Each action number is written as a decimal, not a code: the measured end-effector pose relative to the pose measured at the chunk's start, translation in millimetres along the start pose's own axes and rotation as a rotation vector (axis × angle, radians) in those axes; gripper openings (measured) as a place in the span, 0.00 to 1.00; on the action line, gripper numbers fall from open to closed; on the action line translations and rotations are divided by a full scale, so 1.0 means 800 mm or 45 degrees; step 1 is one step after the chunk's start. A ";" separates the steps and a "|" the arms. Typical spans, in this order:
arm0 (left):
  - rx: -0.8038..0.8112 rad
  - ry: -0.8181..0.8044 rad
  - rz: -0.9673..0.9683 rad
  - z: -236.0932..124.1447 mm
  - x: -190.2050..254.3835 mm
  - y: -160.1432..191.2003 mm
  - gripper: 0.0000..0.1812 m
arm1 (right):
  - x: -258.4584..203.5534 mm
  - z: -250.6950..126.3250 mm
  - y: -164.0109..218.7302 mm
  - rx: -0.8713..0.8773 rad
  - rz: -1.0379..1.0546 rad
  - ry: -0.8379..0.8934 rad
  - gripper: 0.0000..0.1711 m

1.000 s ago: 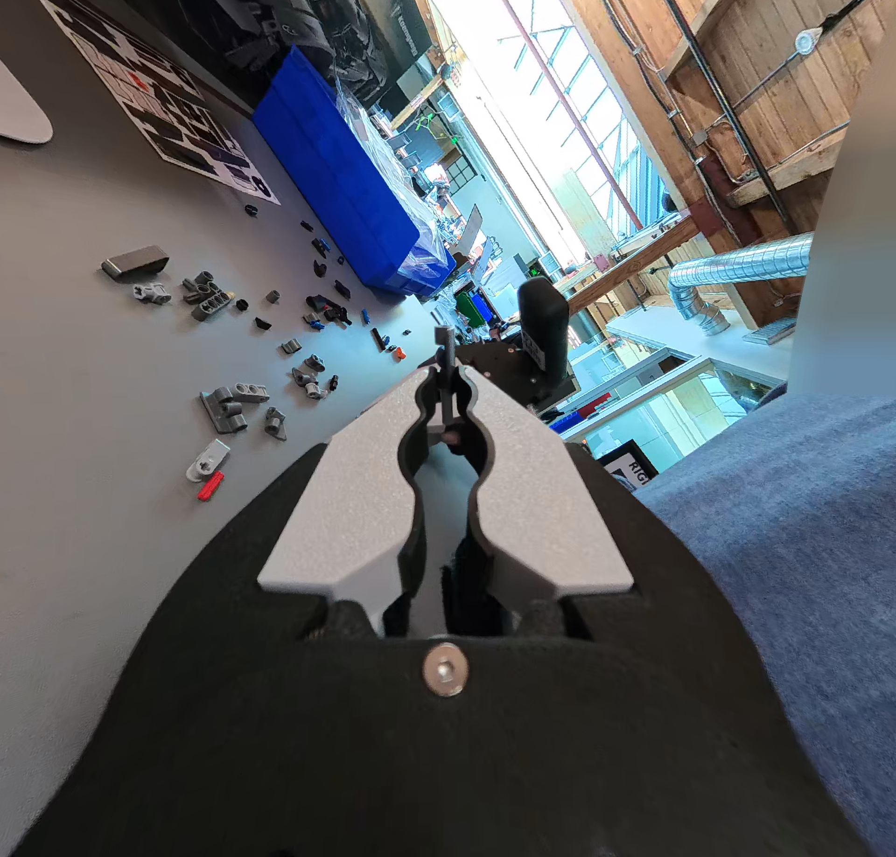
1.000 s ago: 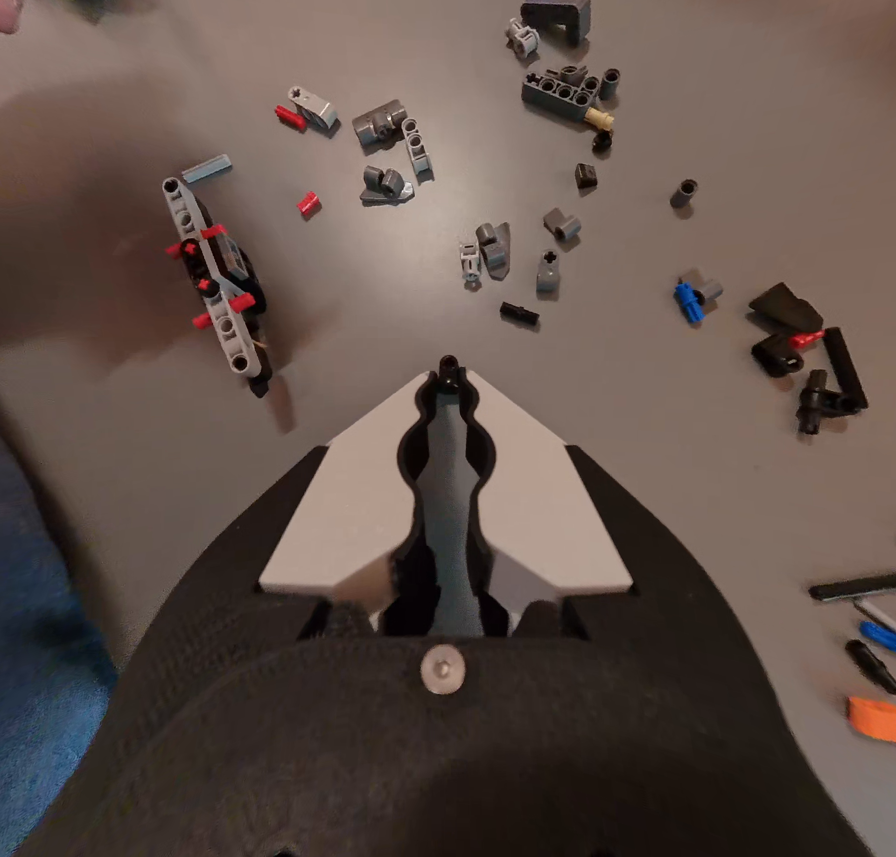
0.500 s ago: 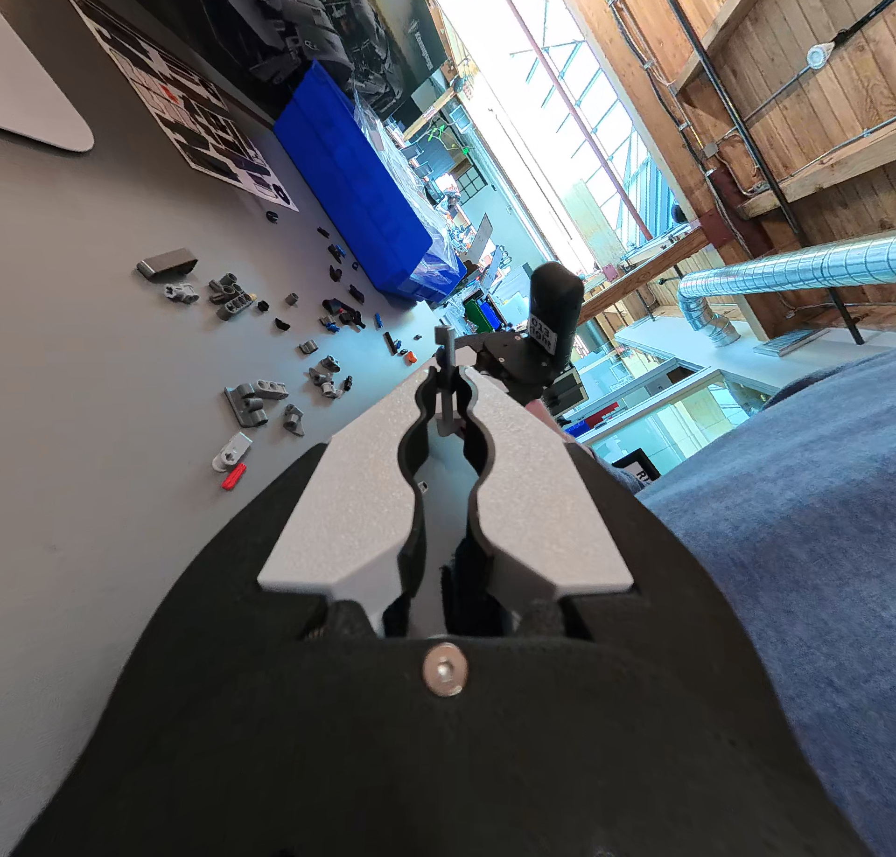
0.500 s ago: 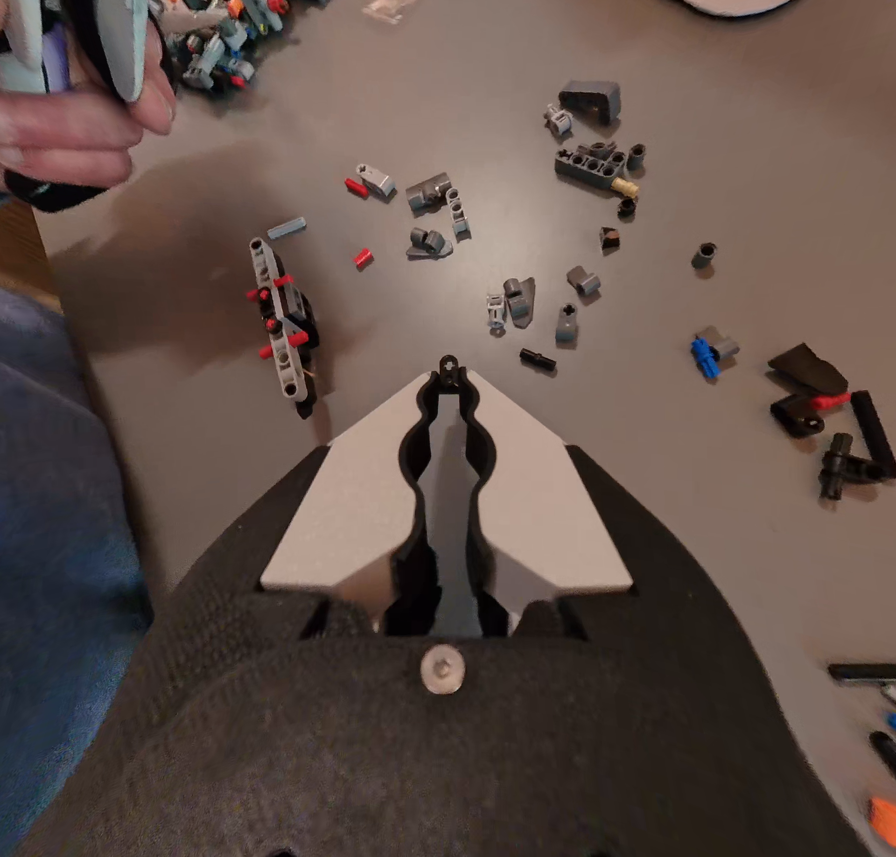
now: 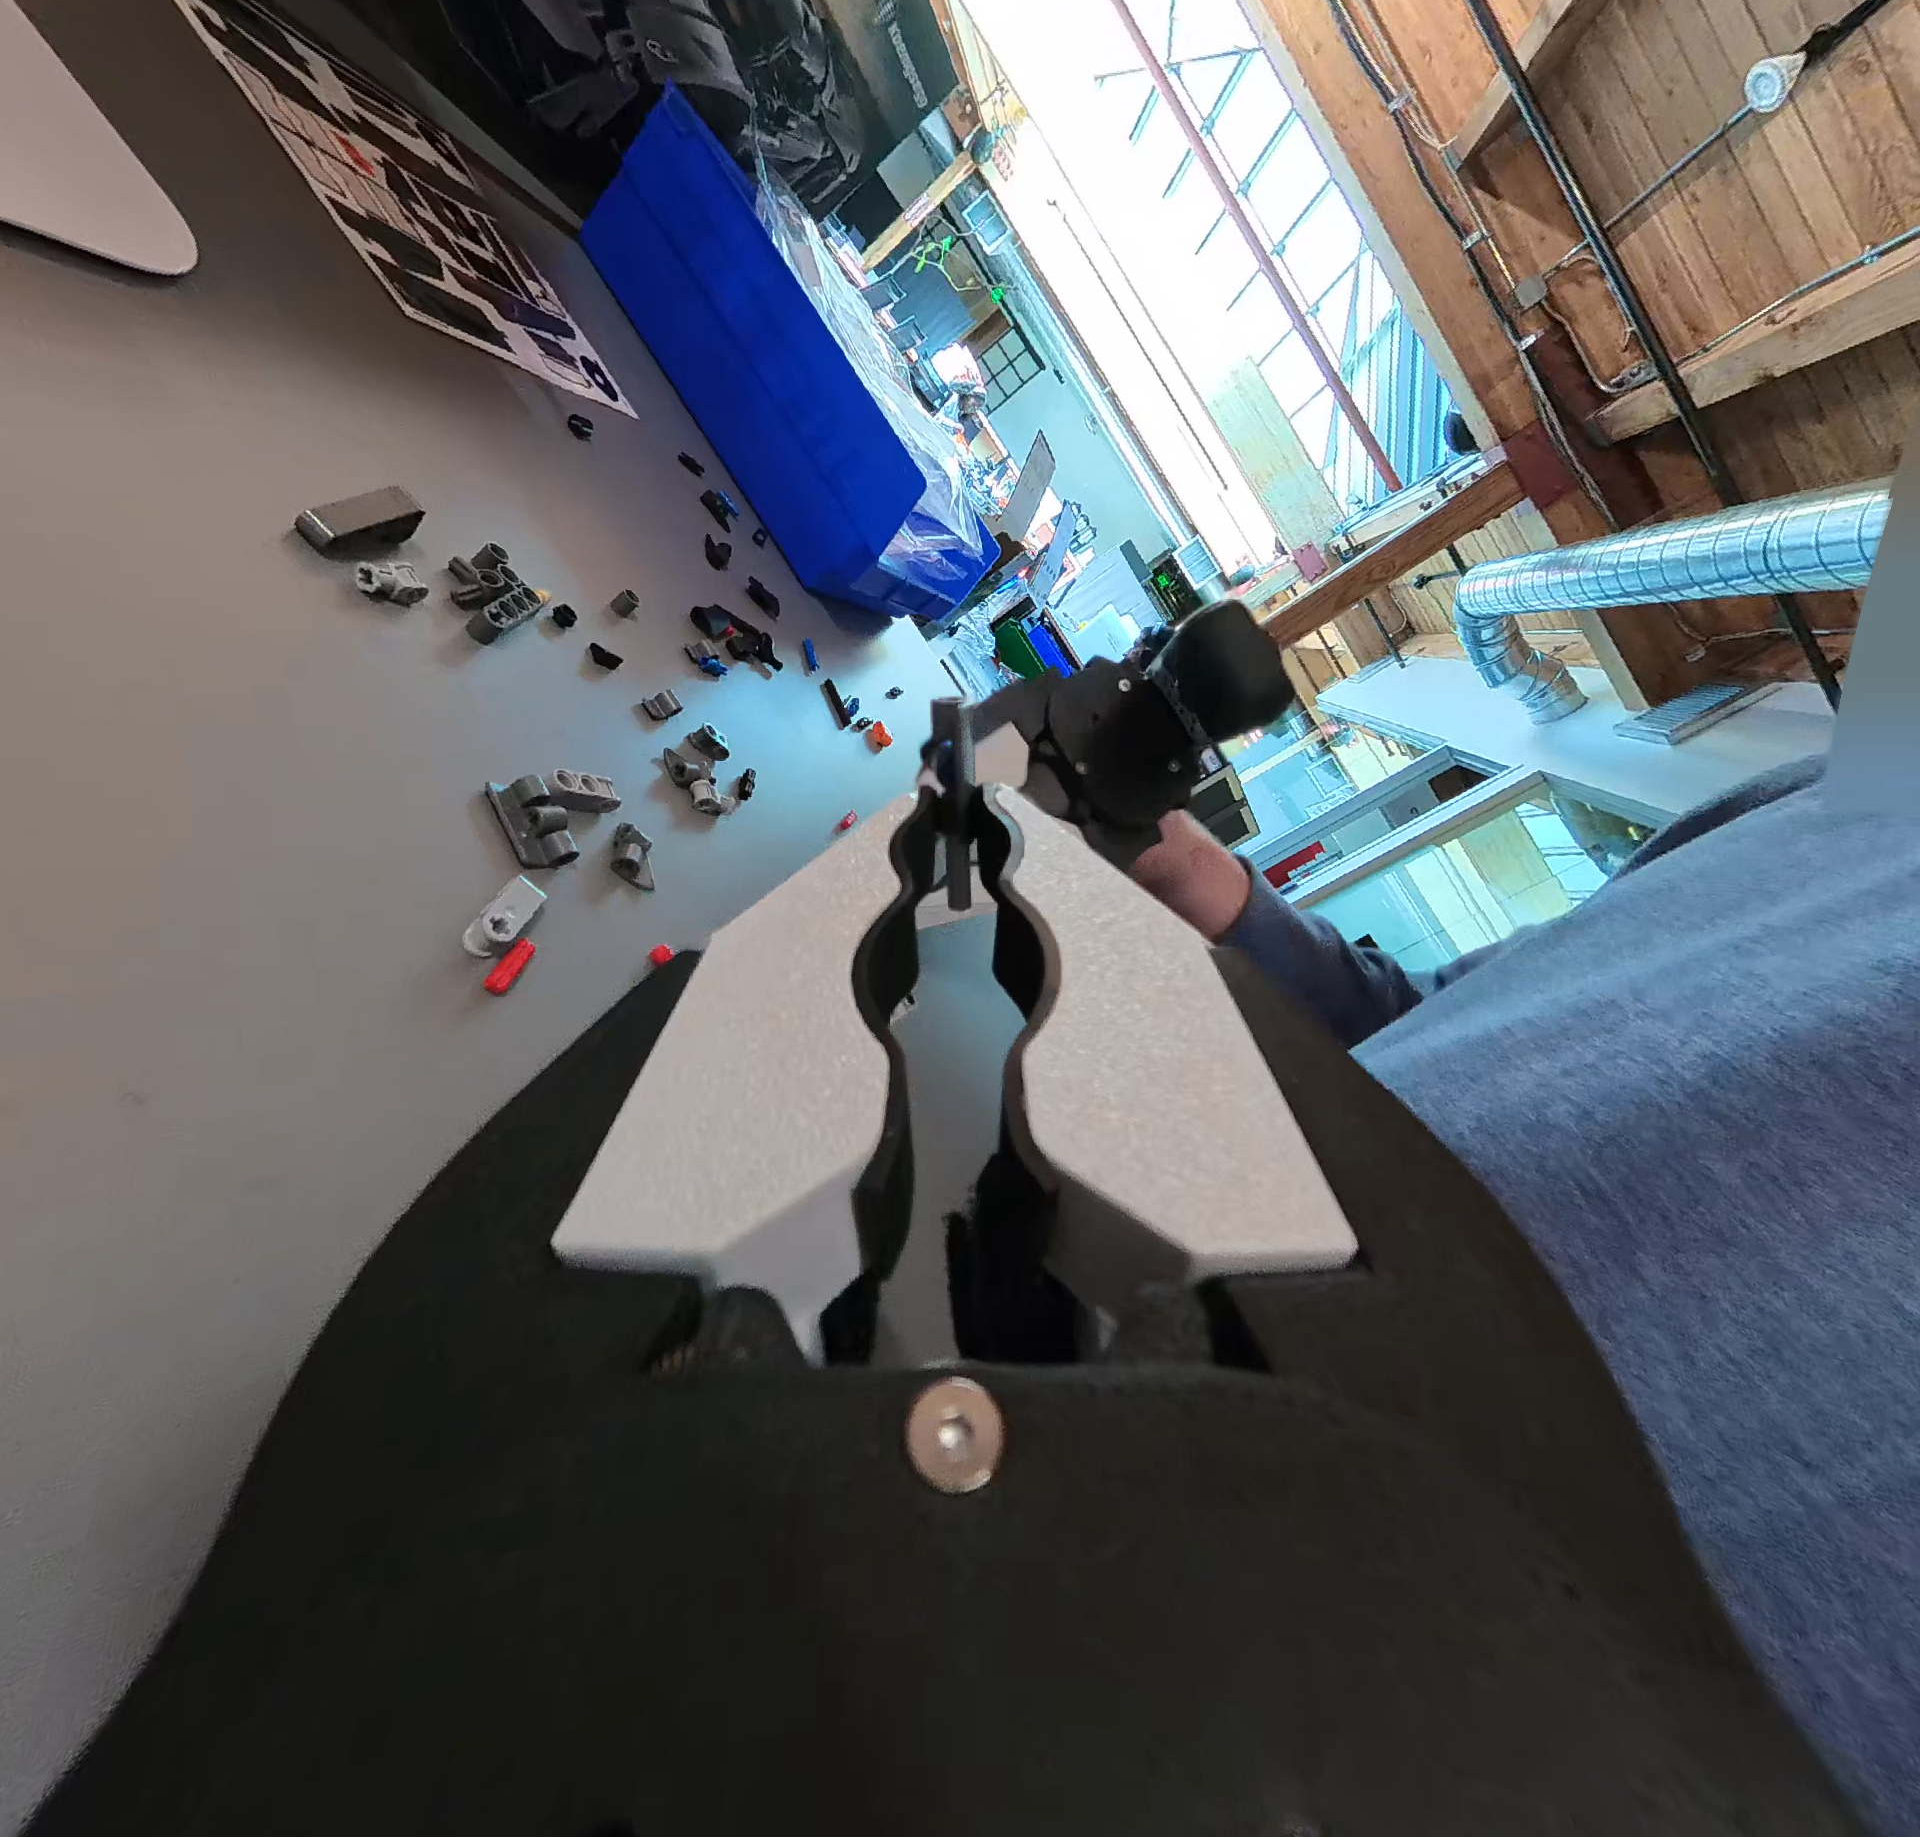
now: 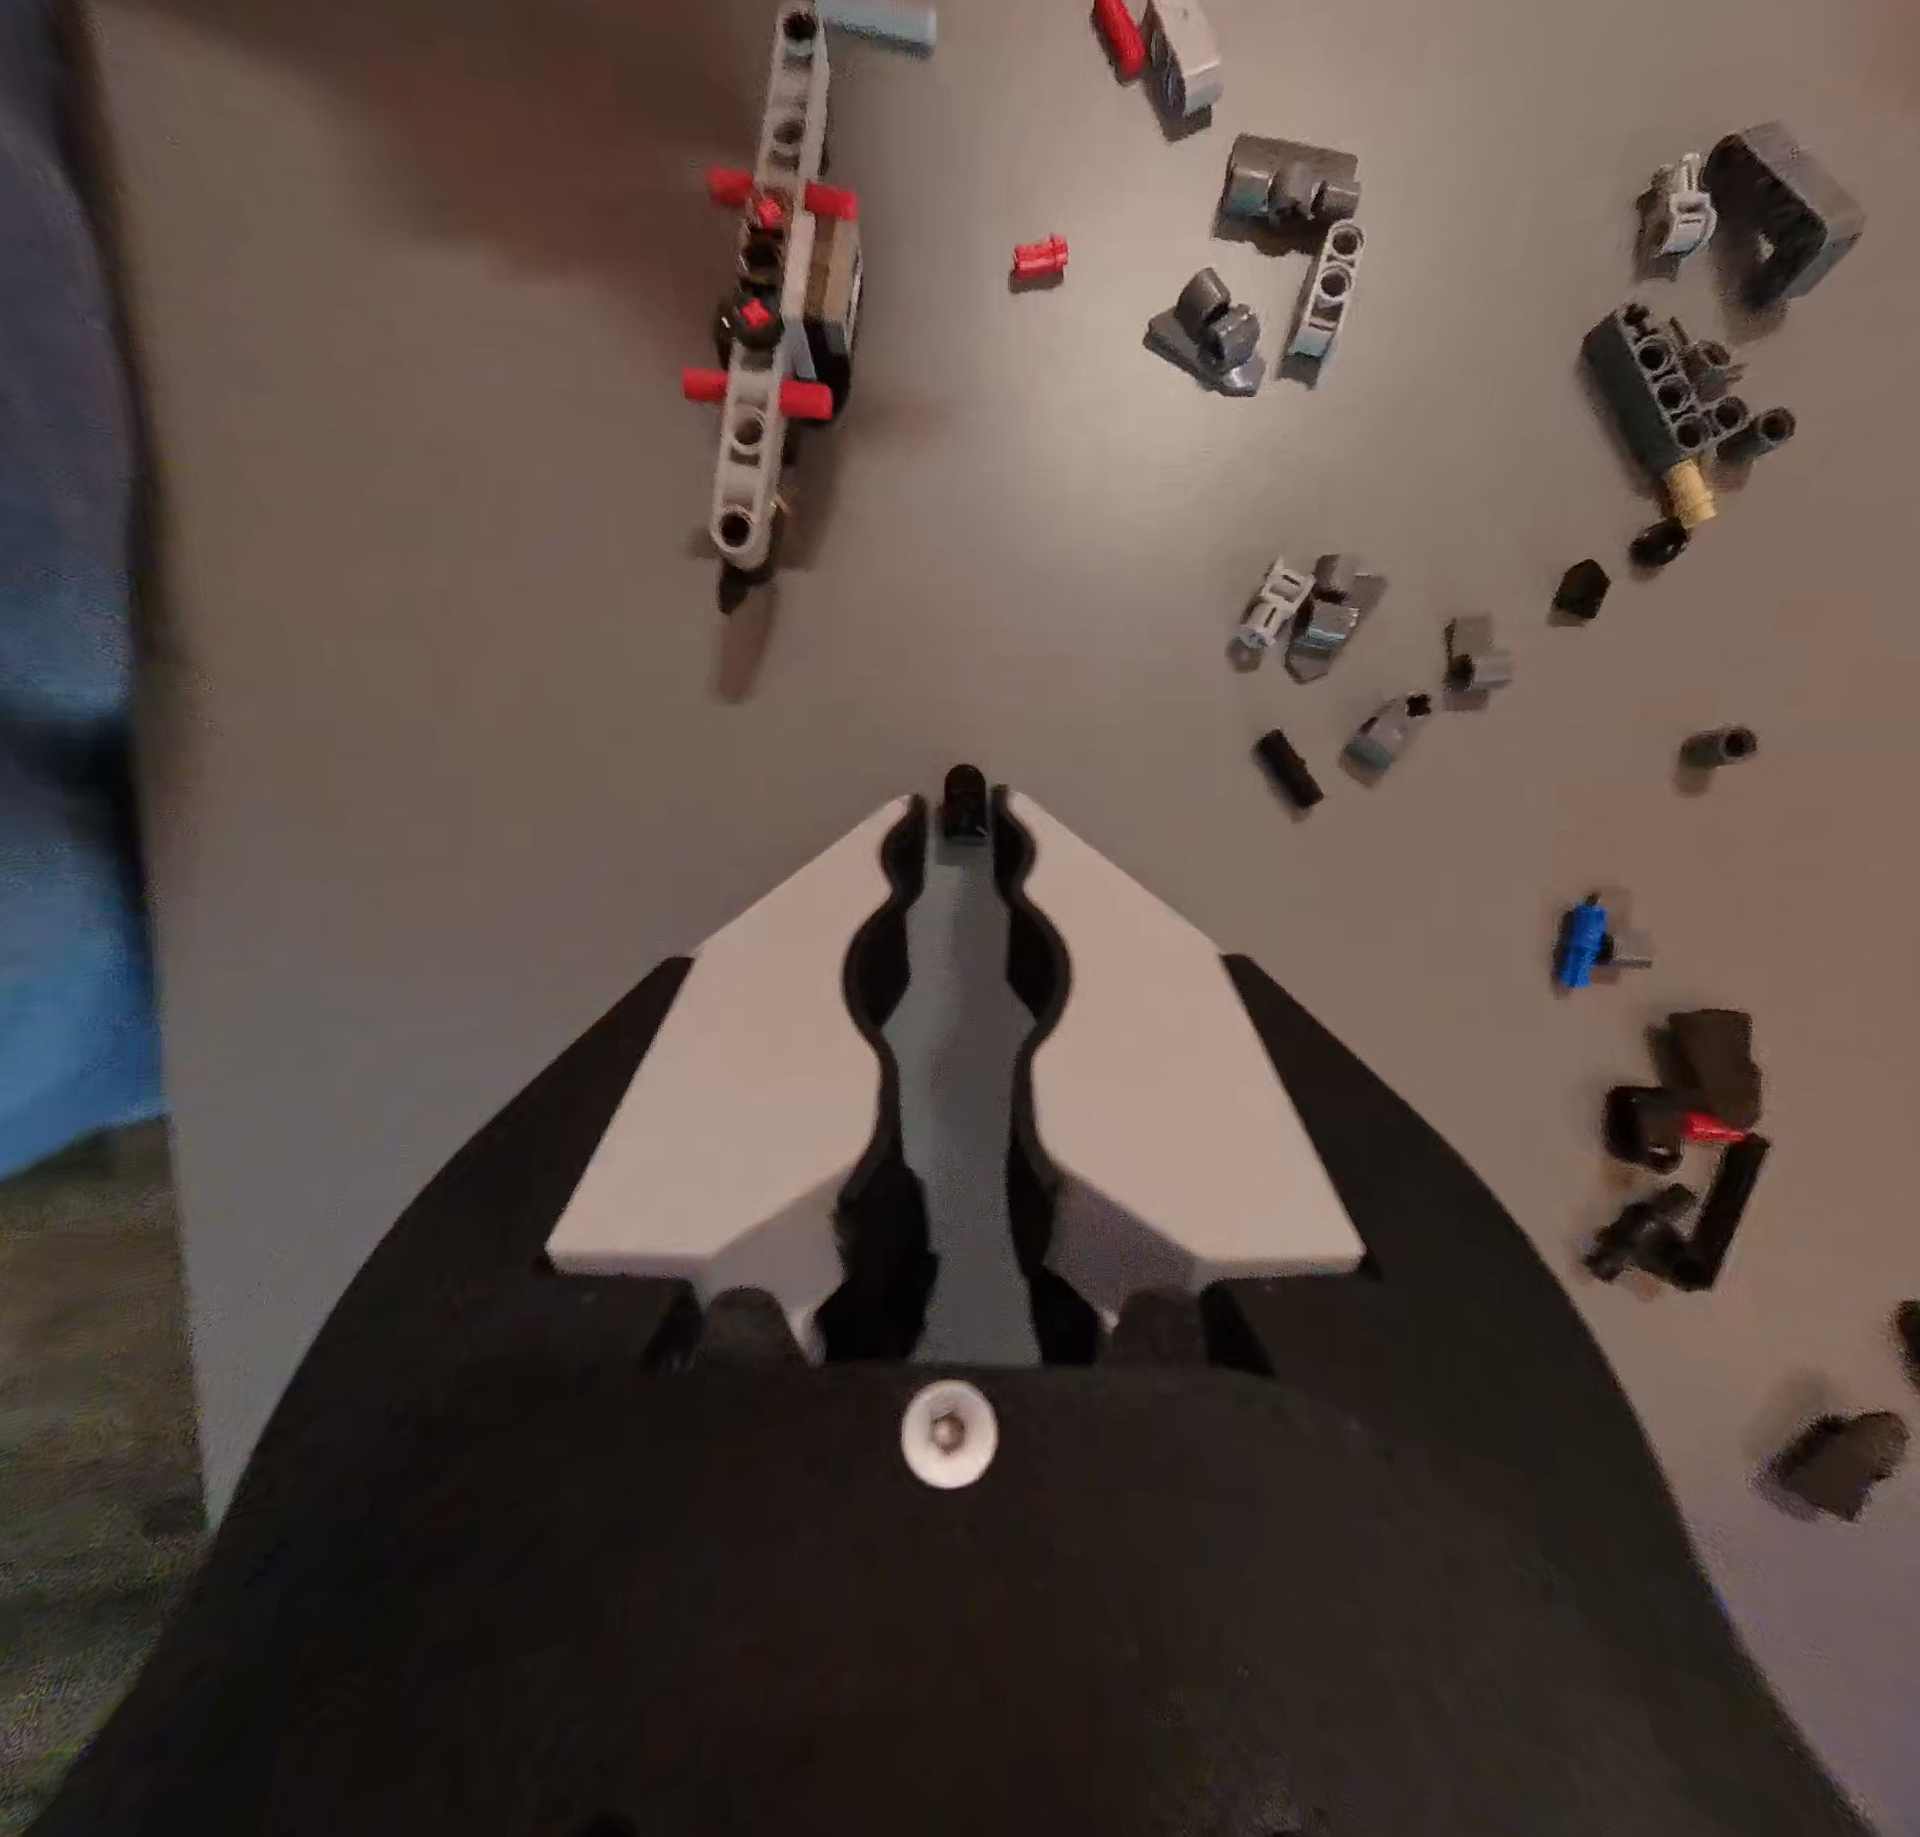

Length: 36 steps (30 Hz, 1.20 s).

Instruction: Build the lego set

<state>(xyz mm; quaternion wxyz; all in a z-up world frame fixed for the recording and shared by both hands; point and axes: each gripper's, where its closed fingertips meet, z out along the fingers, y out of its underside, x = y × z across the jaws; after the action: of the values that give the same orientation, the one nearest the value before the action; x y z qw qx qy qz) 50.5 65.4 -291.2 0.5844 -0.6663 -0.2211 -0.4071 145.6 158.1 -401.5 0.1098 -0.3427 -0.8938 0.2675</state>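
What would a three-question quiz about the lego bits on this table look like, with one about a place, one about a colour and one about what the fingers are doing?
1. Where does the half-built piece lie?
A. Ahead and left of the right gripper
B. Inside the blue bin
C. On the printed sheet

2. What colour are the pins sticking out of the half-built piece?
A. Yellow
B. Red
C. Green

3. What is the left gripper doing?
A. Wide open, holding nothing
B. Lying flat on the table
C. Shut on a thin grey axle

Answers:
1 A: it lies on the table beyond the fingers, to their left.
2 B: red pins poke out on both sides.
3 C: the axle stands pinched between the tips.
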 end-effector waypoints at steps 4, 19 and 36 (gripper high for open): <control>-0.023 -0.001 0.011 -0.001 0.002 0.005 0.03 | 0.010 -0.009 0.001 0.010 0.035 0.043 0.14; -0.111 0.047 0.016 0.012 0.002 0.014 0.03 | -0.007 -0.018 0.001 0.231 0.793 0.271 0.08; -0.127 0.069 -0.010 0.006 -0.006 0.010 0.03 | 0.013 0.001 -0.014 0.314 0.949 0.337 0.14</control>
<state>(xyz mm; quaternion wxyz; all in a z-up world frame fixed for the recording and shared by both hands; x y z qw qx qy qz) 55.4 69.2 -299.7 0.5547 -0.6824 -0.1875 -0.4376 131.2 158.1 -395.8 0.1596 -0.6585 -0.6481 0.3478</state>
